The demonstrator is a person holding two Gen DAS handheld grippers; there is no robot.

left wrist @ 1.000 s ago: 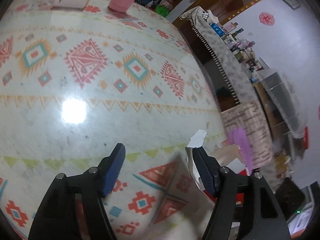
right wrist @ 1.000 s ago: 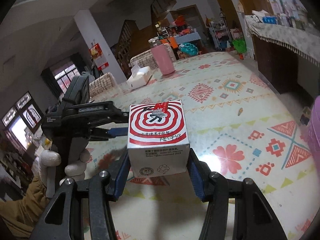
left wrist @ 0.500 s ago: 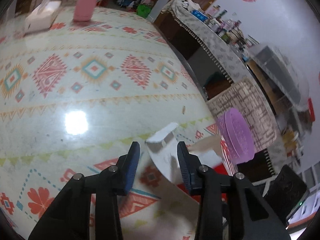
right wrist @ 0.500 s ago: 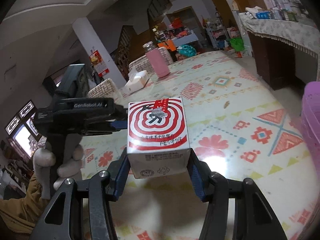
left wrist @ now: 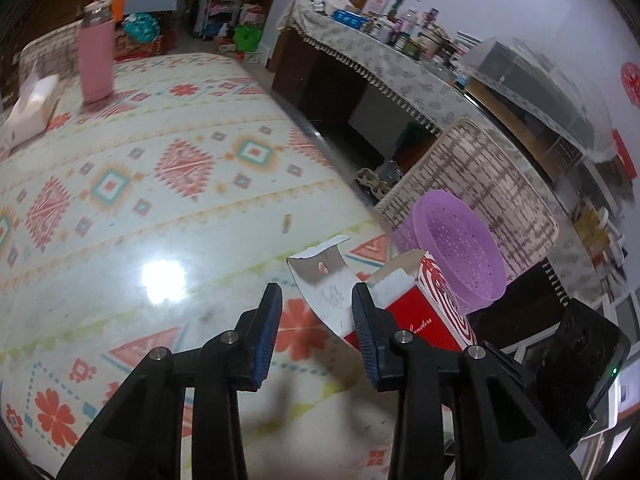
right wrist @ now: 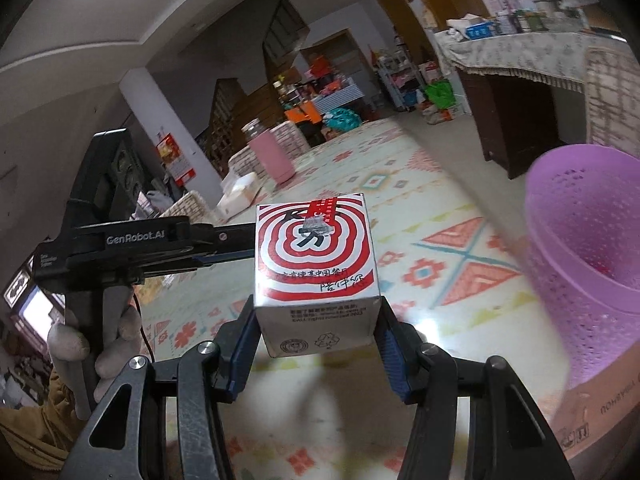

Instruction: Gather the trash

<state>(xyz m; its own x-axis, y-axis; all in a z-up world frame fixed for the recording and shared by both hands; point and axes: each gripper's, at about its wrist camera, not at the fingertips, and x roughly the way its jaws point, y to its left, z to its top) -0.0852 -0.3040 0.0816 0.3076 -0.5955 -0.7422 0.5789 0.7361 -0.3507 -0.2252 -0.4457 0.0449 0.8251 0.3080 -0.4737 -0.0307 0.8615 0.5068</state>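
Item: red-and-white carton (right wrist: 316,276), takeaway type, clamped by its two side walls betw. the blue pads of the right gripper (right wrist: 316,340), held in the air above the patterned table (left wrist: 160,184). Orientation: printed swirl face toward the right wrist cam, recycling marks on the lower face; open mouth and torn white flap (left wrist: 324,280) point away, toward the left gripper (left wrist: 316,328). Long axis hard to call, carton near cubic. Left gripper: jaws have just been closing, now narrow with a gap; flap sits at the right-hand pad, but contact not clear, so no grip judged. Dest.: purple perforated bin (right wrist: 580,248), near the carton's right, its mouth tilted toward the cam, looks empty. Progress, est.: carton picked up, not yet binned; left to do: carry over rim, release. Small scrap (left wrist: 286,224) on the table poss. next.
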